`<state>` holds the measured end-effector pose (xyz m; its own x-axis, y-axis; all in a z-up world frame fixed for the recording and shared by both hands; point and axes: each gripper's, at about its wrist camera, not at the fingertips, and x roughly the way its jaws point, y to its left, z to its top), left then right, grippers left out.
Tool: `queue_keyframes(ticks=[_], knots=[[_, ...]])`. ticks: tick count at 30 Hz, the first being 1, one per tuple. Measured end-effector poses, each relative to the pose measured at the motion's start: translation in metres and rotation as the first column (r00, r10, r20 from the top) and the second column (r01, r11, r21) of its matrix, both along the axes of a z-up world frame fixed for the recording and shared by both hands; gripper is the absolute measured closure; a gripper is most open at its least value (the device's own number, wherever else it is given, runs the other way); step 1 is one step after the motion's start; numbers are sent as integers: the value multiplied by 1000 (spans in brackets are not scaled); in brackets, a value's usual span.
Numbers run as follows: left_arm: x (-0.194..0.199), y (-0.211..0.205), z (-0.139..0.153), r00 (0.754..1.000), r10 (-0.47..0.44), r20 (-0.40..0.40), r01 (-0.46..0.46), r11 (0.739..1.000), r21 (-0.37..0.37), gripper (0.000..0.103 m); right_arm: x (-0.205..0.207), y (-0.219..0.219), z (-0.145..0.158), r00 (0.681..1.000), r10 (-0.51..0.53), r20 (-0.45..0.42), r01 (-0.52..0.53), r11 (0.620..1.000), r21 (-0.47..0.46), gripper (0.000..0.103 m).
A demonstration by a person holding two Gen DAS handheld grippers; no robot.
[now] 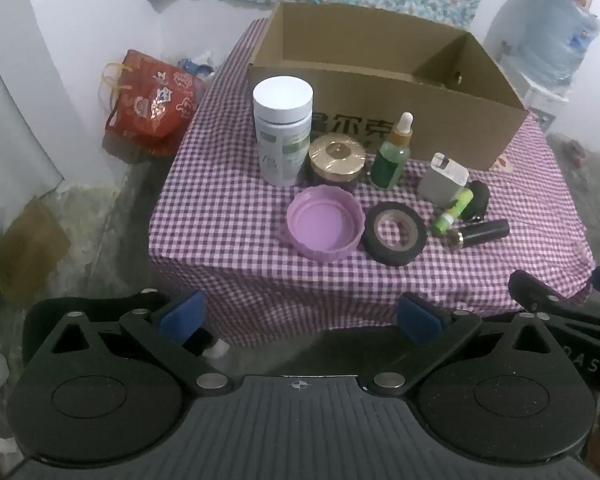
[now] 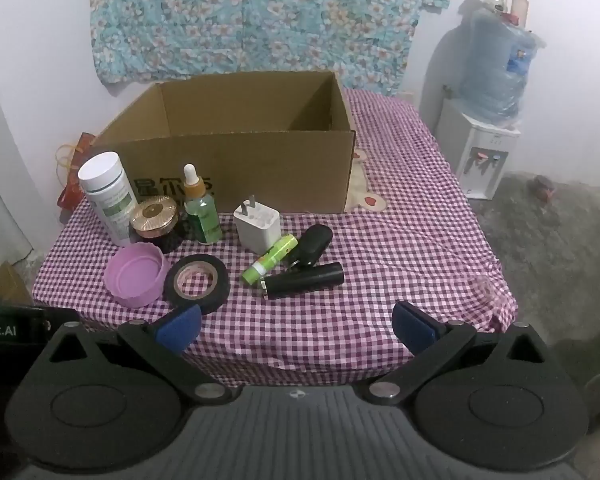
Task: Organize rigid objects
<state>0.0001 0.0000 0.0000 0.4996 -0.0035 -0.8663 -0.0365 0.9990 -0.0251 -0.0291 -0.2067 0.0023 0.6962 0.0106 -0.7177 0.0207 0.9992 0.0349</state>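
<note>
You had one cardboard box (image 2: 240,160), two bottles, the white (image 2: 107,196) and the green dropper (image 2: 202,210), one jar (image 2: 155,220), one purple lid (image 2: 136,276), one tape roll (image 2: 197,282), one charger (image 2: 257,226), one green tube (image 2: 270,258), and two black items (image 2: 304,280).

Cardboard box (image 1: 440,120) front: "尔克" legible; left gripper (image 2: 4,330) body: "bot.AI".

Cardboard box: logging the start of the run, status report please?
Left gripper and right gripper open, holding nothing. Cardboard box looks empty; white bottle, purple lid, tape roll lie on the checkered cloth. Nothing blocks.
</note>
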Motion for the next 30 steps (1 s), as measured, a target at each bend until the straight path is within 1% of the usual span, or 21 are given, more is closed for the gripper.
queue_keyframes(ticks=[17, 23, 30], knots=[[-1, -1, -1, 1000, -5, 0, 5, 1000, 7, 0, -2, 2, 0, 1000, 0, 5, 0, 1000, 2, 0], [-1, 0, 0, 1000, -7, 3, 7, 1000, 8, 0, 3, -4, 5, 1000, 1, -3, -1, 1000, -3, 0], [0, 0, 0, 1000, -8, 2, 8, 1000, 9, 0, 2, 0, 2, 1000, -3, 0, 3, 1000, -6, 0]])
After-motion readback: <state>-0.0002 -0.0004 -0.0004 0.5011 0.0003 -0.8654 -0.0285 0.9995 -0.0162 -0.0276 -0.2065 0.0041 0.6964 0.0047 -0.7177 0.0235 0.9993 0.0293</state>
